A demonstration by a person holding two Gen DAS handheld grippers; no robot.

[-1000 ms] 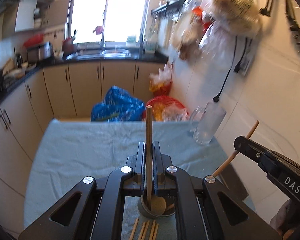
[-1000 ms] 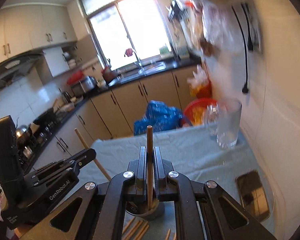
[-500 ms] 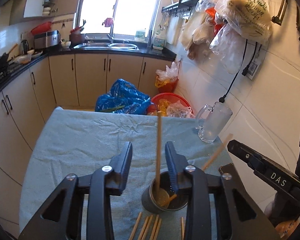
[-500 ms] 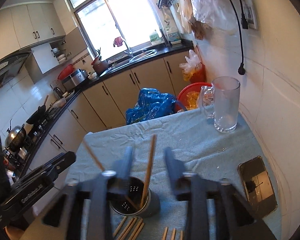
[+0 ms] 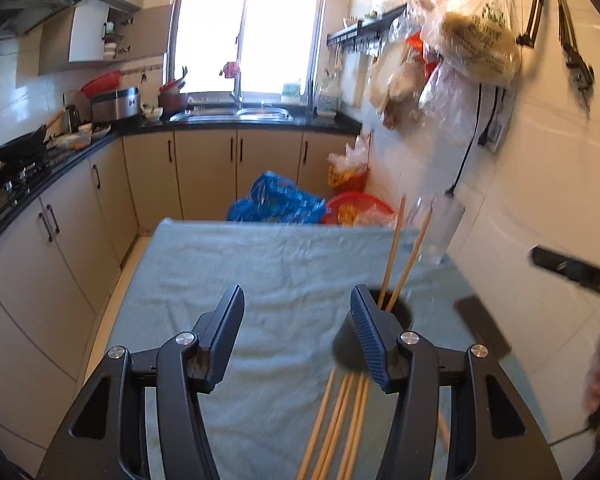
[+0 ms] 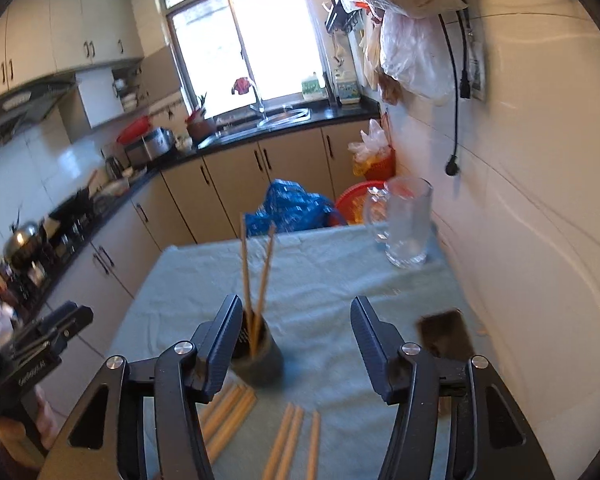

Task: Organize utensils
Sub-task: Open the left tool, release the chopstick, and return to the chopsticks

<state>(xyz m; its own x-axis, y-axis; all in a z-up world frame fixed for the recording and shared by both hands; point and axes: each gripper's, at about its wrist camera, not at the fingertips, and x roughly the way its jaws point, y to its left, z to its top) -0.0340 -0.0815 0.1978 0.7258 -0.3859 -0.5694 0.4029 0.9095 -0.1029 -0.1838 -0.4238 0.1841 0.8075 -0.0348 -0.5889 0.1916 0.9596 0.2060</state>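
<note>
We see the table under its pale blue cloth [image 5: 260,264] filling most of both views, with a glass mug [image 6: 406,224] at its far right corner and a dark phone [image 6: 446,332] lying flat nearer us. Our left gripper [image 5: 296,336] and right gripper [image 6: 296,340] both stand wide apart and hold nothing, above the cloth on either side of the dark utensil cup [image 6: 260,360]. Two chopsticks [image 6: 254,280] stand upright in that cup, and more loose chopsticks [image 6: 288,440] lie flat on the cloth just in front of it.

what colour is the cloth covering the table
Pale blue-green, plain with no pattern. The tablecloth shows best in the right wrist view.
</note>
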